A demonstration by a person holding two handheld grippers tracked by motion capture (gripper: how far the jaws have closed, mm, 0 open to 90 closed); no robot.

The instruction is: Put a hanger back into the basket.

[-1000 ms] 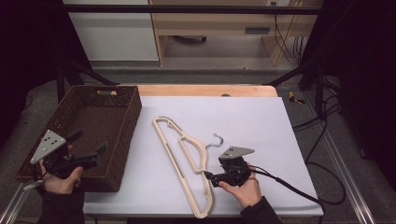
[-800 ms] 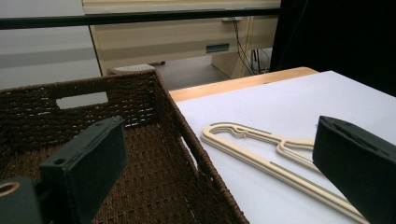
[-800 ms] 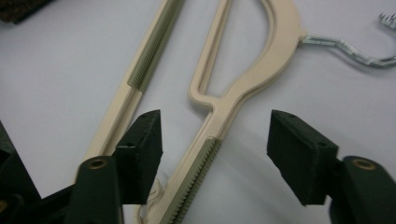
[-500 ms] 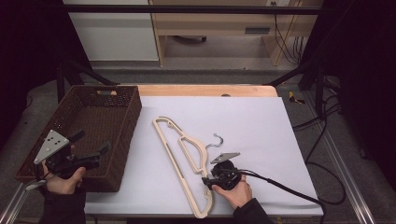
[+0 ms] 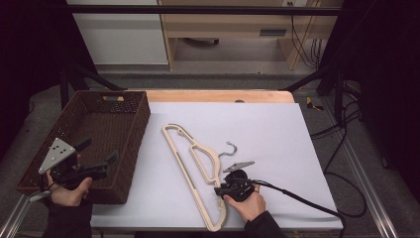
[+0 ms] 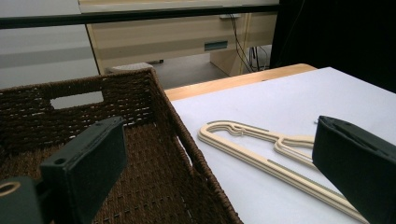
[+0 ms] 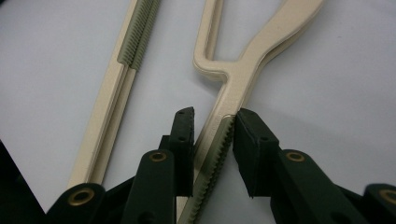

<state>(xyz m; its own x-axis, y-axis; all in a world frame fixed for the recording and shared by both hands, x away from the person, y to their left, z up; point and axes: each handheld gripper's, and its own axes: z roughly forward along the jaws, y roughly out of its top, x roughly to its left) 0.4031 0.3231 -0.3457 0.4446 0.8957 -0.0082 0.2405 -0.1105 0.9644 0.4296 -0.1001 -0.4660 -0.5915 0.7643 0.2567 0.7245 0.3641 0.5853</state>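
Jaws of the right gripper (image 7: 212, 128) have just been closing and are now pinching the hanger (image 5: 198, 163) arm on the white table (image 5: 277, 129), readying a lift; left gripper (image 5: 96, 156) is hovering open over the basket (image 5: 133, 106)

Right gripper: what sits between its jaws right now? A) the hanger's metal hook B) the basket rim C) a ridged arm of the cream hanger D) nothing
C: in the right gripper view, the right gripper straddles the ridged arm of the cream hanger, jaws just closing on it.
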